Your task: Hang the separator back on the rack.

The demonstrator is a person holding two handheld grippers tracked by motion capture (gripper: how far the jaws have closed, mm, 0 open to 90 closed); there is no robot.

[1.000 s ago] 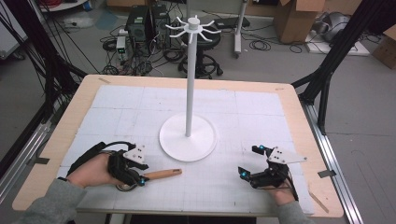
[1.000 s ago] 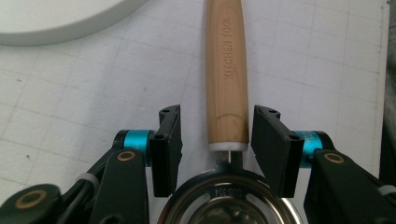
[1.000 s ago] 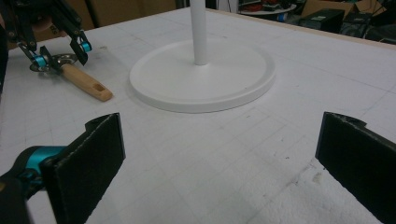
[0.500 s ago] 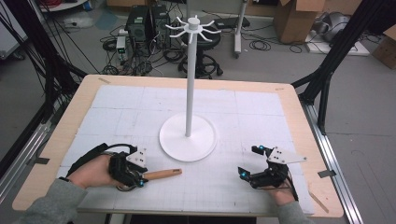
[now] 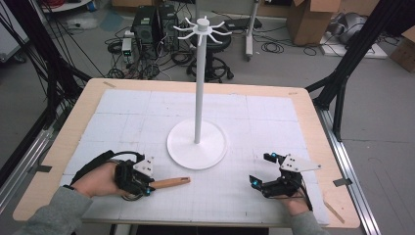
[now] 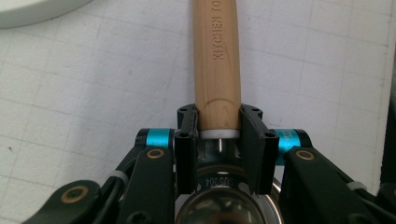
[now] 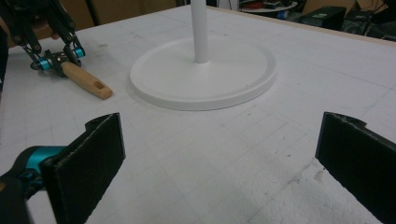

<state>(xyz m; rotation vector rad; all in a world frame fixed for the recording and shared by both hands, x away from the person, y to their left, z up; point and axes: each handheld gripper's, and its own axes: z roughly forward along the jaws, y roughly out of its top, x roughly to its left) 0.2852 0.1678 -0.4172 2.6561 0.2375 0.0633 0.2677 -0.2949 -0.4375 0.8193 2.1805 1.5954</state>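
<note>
Left gripper [image 6: 218, 135] fingers just closed onto wooden handle [image 6: 217, 65], right gripper [image 7: 219, 158] wide open

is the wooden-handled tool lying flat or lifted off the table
Lying flat: the wooden handle rests along the table, the left gripper closing on it.
</note>
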